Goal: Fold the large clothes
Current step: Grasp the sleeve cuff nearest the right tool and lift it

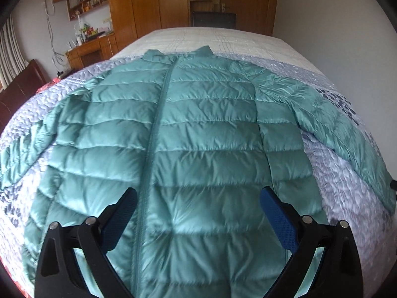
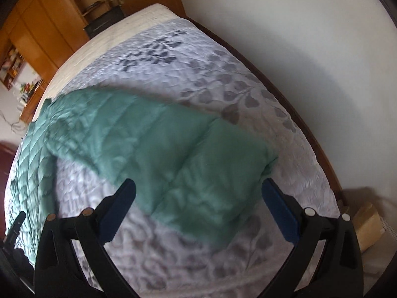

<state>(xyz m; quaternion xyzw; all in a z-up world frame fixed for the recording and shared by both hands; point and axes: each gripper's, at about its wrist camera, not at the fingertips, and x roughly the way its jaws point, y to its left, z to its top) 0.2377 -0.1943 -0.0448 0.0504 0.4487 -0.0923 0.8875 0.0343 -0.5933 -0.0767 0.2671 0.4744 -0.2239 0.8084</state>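
Teal quilted puffer jacket (image 1: 198, 134), spread flat and front-up on the bed, zipped shut, collar toward the far end and hem toward the near edge. Both sleeves splayed outward over the lilac leaf-patterned bedspread (image 2: 223, 74); right sleeve (image 2: 173, 154) angled toward the bed's right edge, cuff just short of it. Likely very light, soft and puffy, with a glossy shell apt to slide and spring back open after a fold. Best taken at a cuff or along a quilted seam, pinching both layers, not the slick middle of a panel. Nothing folded yet, by the look of it.

Left hand-held gripper (image 1: 198, 213) poised over the lower front beside the zip, jaws spread wide, gripping nothing. Right hand-held gripper (image 2: 198, 206) poised over the sleeve end, likewise spread and empty; that view blurred, so contact with the fabric not discernible.

Beyond the bed: wooden wardrobe (image 1: 158, 2), cluttered shelves (image 1: 86, 0), white wall (image 2: 297, 24).
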